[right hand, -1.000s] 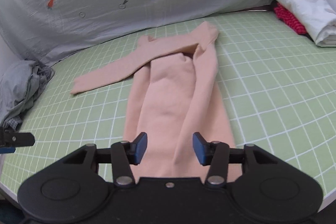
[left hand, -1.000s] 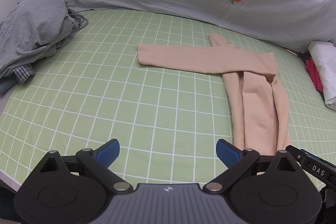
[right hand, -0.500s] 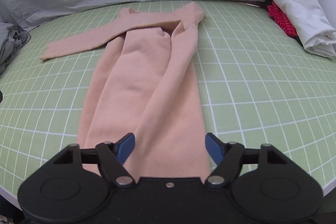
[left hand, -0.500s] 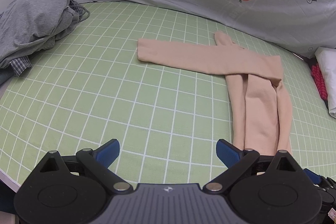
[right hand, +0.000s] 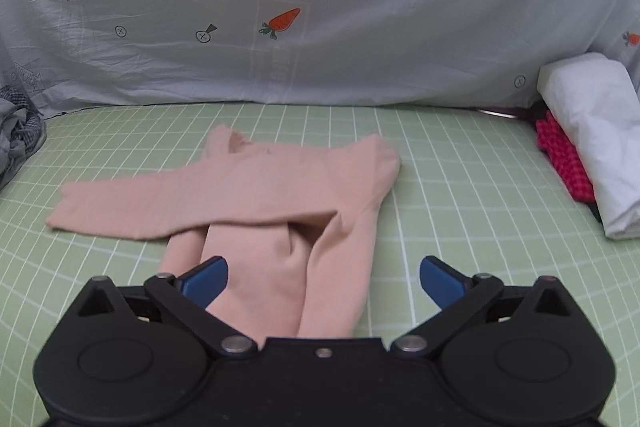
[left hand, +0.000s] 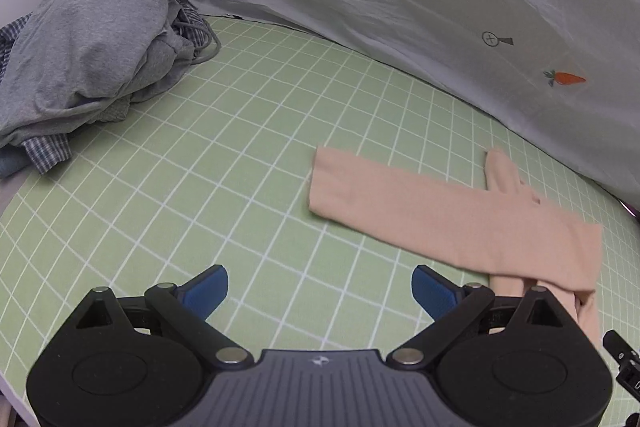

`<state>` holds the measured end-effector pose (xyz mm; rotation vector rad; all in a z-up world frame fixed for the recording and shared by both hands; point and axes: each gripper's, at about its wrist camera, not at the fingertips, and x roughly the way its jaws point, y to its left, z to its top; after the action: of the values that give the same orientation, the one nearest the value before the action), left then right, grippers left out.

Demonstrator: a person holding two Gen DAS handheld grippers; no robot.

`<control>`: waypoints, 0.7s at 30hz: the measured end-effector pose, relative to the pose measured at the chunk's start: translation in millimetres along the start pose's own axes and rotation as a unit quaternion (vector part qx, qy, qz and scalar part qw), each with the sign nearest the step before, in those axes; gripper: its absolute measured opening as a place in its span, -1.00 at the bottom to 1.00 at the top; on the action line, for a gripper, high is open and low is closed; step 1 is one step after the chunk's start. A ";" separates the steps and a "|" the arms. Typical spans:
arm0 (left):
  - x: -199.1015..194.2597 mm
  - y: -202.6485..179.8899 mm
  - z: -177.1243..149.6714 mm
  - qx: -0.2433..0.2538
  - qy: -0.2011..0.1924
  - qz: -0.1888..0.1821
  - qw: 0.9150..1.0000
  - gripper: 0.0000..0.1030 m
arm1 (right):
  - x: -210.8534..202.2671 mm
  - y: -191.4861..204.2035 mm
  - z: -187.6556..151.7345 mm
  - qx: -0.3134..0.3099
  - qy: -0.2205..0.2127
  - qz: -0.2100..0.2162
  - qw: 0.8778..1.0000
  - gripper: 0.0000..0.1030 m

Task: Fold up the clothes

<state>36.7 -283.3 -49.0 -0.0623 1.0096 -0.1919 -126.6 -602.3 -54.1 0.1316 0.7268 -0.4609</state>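
Right wrist: garment (right hand: pixel 256 195) ahead (jaws opening)

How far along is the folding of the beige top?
Done: the beige top lies narrowed on the green mat, one sleeve crossing it. In hand: nothing; left gripper open, right gripper opening. Left: tuck the overhanging sleeve, fold lengthwise, then the grey pile.

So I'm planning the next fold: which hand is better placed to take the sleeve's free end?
Left. Its tool faces the sleeve end; the right tool, jaws opening, sits over the body.
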 end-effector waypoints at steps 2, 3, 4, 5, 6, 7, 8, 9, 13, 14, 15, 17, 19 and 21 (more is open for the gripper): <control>20.3 -5.3 17.0 0.009 0.003 0.006 1.000 0.90 | 22.7 -1.5 16.5 -0.006 0.000 -0.001 1.000 1.00; 31.6 -7.8 24.8 0.014 0.009 0.010 1.000 0.90 | 35.1 -1.5 24.5 -0.011 0.004 -0.001 1.000 1.00; 42.7 -9.5 31.3 0.019 0.015 0.016 1.000 0.89 | 46.9 -1.3 31.3 -0.015 0.010 -0.001 1.000 1.00; 53.0 -11.1 37.0 0.024 0.020 0.020 0.999 0.87 | 58.4 -1.1 37.4 -0.018 0.016 0.001 1.000 1.00; 62.3 -12.5 41.4 0.029 0.025 0.023 0.999 0.87 | 70.5 -0.7 42.6 -0.018 0.023 0.001 1.000 1.00; 71.6 -13.1 45.0 0.033 0.029 0.027 0.999 0.85 | 83.2 -0.3 46.9 -0.017 0.031 -0.001 0.999 0.99; 80.6 -13.3 48.3 0.035 0.033 0.031 0.998 0.78 | 95.8 0.2 51.2 -0.016 0.038 -0.002 0.999 0.92; 88.9 -12.3 51.0 0.035 0.037 0.032 0.998 0.72 | 108.0 0.1 55.3 -0.014 0.048 -0.002 0.999 0.84; 115.1 -11.8 55.1 0.032 0.054 0.035 0.997 0.54 | 148.5 -6.7 62.5 0.013 0.086 0.004 0.996 0.31; 120.4 -12.9 55.1 0.033 0.057 0.038 0.997 0.54 | 155.0 -8.7 62.7 0.019 0.092 0.009 0.996 0.28; 123.8 -14.2 54.7 0.035 0.058 0.041 0.997 0.50 | 159.1 -10.0 62.7 0.023 0.095 0.013 0.995 0.24; 127.7 -17.4 53.8 0.042 0.056 0.043 0.997 0.39 | 162.2 -10.7 62.3 0.021 0.094 0.022 0.995 0.11; 131.1 -21.2 52.0 0.048 0.057 0.034 0.997 0.29 | 163.0 -8.2 62.2 0.001 0.094 0.028 0.995 -0.02; 131.9 -26.2 49.8 0.062 0.050 0.031 0.996 0.12 | 162.4 -5.3 62.9 -0.018 0.095 0.037 0.995 -0.23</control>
<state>143.6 -335.7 -128.9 0.0919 1.0960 -0.2021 15.3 -682.6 -115.4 0.1683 0.9139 -0.3678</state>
